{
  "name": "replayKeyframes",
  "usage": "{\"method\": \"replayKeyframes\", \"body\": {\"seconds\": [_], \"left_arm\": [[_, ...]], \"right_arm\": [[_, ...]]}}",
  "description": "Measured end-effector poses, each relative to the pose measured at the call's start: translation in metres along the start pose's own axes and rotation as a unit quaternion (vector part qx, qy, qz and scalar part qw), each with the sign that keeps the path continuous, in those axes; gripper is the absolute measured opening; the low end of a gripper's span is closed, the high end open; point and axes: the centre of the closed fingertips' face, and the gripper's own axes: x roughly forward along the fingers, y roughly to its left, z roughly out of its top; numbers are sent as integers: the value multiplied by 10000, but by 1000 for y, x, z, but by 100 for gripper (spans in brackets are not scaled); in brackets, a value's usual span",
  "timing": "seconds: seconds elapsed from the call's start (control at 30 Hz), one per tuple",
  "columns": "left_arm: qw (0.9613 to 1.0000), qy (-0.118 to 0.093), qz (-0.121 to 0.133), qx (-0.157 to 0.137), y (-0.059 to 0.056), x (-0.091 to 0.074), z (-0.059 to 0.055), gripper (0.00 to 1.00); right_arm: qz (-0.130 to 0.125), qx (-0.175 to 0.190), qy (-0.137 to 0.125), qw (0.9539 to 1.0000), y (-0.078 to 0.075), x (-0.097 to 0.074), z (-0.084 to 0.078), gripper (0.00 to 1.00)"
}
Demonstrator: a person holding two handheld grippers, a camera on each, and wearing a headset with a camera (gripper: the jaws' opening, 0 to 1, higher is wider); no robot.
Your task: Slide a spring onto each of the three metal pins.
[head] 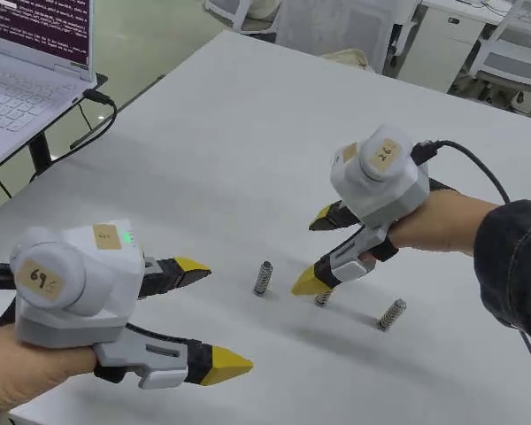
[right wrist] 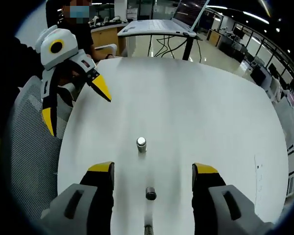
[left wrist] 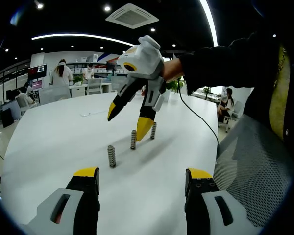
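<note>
On worktop [head: 248, 133], head view: three springs [head: 263, 278] upright in row; right gripper [head: 311, 254] wide open, empty, tip beside middle spring [head: 323, 298]; left gripper [head: 223, 314] open, empty, well apart. Left gripper view: nearest spring [left wrist: 111, 156] straight ahead. Right gripper view: row runs between jaws.

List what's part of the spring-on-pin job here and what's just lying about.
Job:
- left-hand grey metal coil spring, middle spring, right-hand spring, all upright
- what looks like a silver metal pin top
- left gripper and right gripper, fingers open

Lying about:
- open silver laptop
- white office chair
</note>
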Motion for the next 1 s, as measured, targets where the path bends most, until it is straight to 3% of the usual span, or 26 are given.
{"method": "replayKeyframes", "body": {"seconds": [0.27, 0.4, 0.5, 0.7, 0.8, 1.0], "left_arm": [[10000, 24, -7, 27, 0, 4, 5, 68], [10000, 28, -27, 54, -3, 5, 8, 68], [10000, 46, -31, 62, -3, 6, 8, 68], [10000, 37, 1, 20, -3, 6, 7, 68], [10000, 37, 25, 5, -3, 6, 6, 68], [10000, -30, 64, -43, -3, 5, 8, 69]], "right_arm": [[-359, 410, -575, 9969, -5, -23, -6, 74], [-565, 432, -767, 9945, -6, -34, -10, 80], [-708, 541, -1023, 9908, -5, -44, -11, 84], [-915, 691, -1296, 9849, -2, -60, -16, 87], [-1079, 809, -1535, 9789, 1, -69, -17, 89], [-1294, 944, -1721, 9720, 9, -80, -30, 91]]}}
